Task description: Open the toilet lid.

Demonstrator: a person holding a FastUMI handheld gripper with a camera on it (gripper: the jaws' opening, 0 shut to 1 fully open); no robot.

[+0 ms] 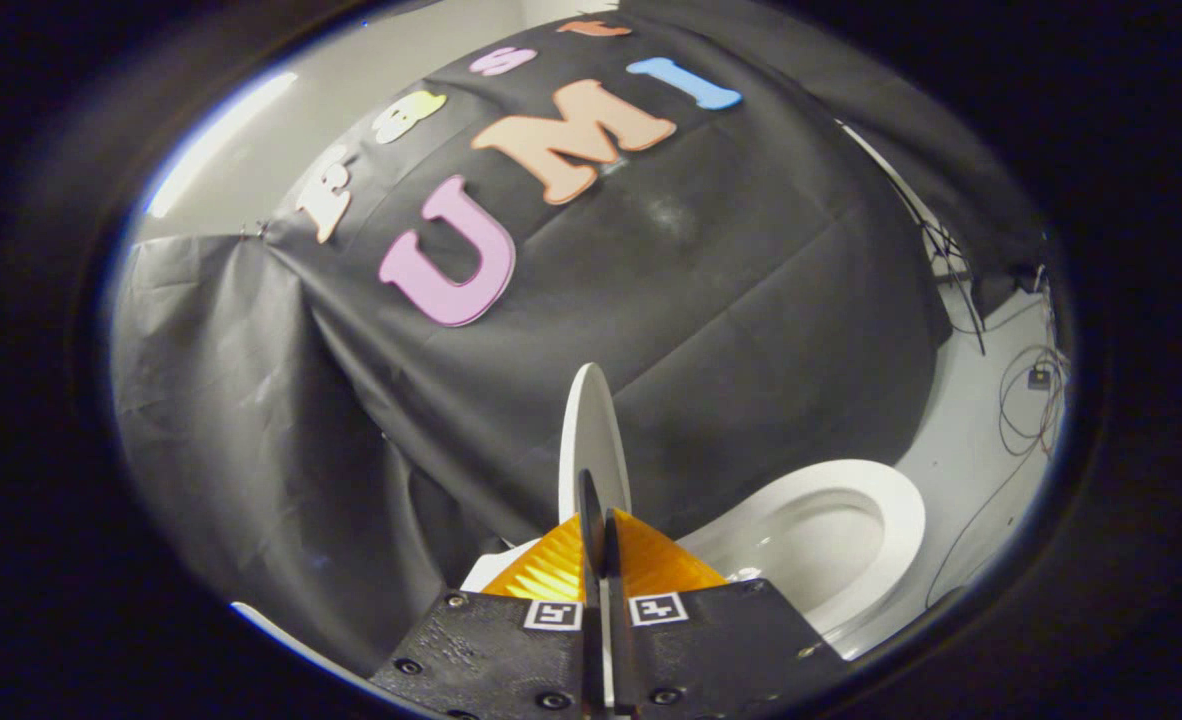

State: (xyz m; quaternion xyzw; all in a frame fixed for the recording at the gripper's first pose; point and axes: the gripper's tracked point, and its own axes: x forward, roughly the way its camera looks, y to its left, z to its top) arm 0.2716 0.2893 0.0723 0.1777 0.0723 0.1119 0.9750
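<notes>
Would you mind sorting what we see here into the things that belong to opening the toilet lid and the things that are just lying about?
Part of the job:
- toilet lid, raised on edge, its rim clamped between the fingers
- gripper, shut on the lid
- toilet seat and bowl, uncovered beside the fingers

Just lying about:
- cables on the white floor beyond the bowl
- black cloth wall behind the lid

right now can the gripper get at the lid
Yes, it looks so: the gripper already has the lid edge between its jaws, which look closed on it. The lid stands raised, edge-on, beside the open bowl; nothing is in the way.
</notes>
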